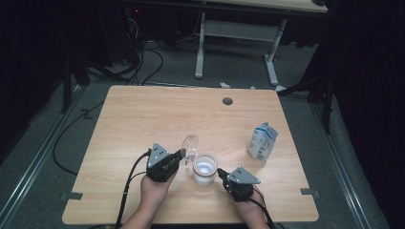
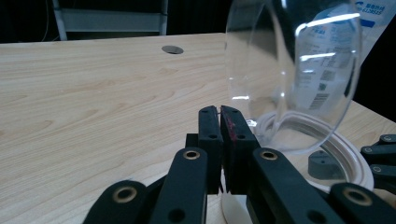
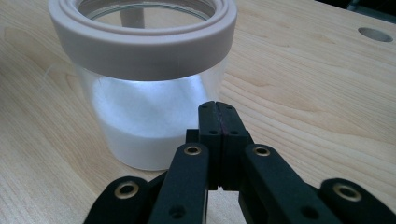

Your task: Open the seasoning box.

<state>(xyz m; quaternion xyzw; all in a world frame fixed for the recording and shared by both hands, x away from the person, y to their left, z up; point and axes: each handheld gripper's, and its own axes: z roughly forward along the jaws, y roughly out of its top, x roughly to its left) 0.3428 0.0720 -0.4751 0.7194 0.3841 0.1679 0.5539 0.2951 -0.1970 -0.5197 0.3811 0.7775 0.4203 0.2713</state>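
Both forearms are coming in from the near edge, each hand wrapping a gripper from below. The left gripper (image 1: 183, 155) is angling forward and to the right, its jaws pressing together. The right gripper (image 1: 220, 172) is pointing left and forward, its jaws apparently meeting with nothing between them.

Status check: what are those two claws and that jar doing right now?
Left gripper shut, lifting clear lid. Right gripper shut, empty, beside jar. Pouch stands clear.

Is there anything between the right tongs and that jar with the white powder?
Nothing visible. The right tongs sit closed right beside the jar, bare table between them. The clear lid is up on the far side.
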